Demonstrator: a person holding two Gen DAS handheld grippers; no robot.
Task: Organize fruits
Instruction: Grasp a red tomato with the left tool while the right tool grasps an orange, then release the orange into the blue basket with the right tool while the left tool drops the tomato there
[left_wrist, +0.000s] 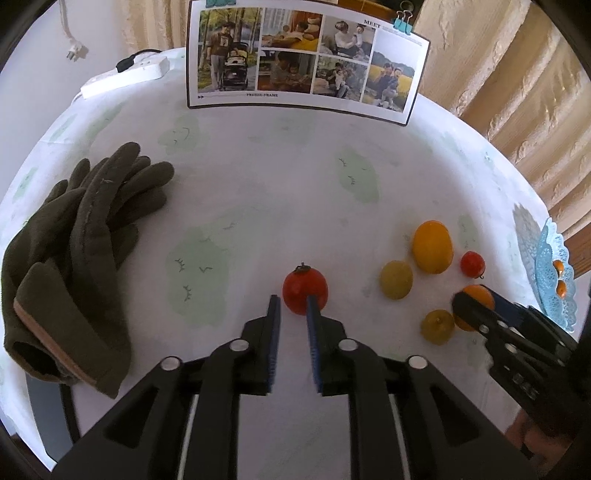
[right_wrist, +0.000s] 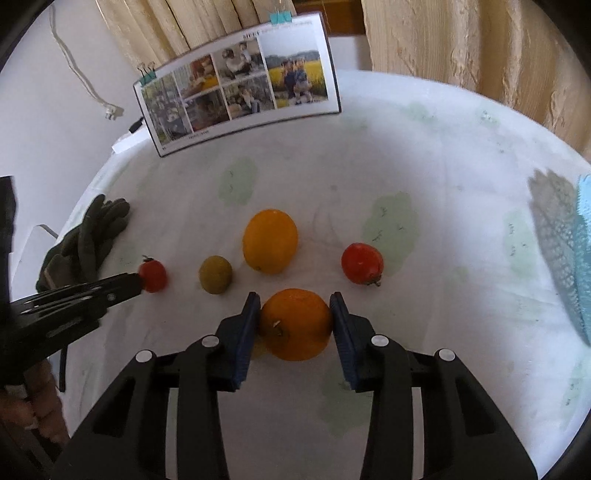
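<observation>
Several fruits lie on the white tablecloth. My left gripper (left_wrist: 292, 301) is open, its fingers just short of a red tomato (left_wrist: 305, 290), which shows at the left in the right wrist view (right_wrist: 152, 275). My right gripper (right_wrist: 294, 303) is shut on an orange (right_wrist: 295, 325), also seen in the left wrist view (left_wrist: 476, 304). Beyond it lie a large yellow-orange fruit (right_wrist: 270, 240), a small green-yellow fruit (right_wrist: 215, 274) and a second red tomato (right_wrist: 361, 263). Another small yellow fruit (left_wrist: 438, 326) lies by the right gripper.
A light blue lace-edged fruit plate (left_wrist: 554, 273) stands at the table's right edge with small orange fruits in it. Dark green gloves (left_wrist: 81, 236) lie at the left. A photo board (left_wrist: 303, 59) stands at the back, a white power strip (left_wrist: 125, 75) beside it.
</observation>
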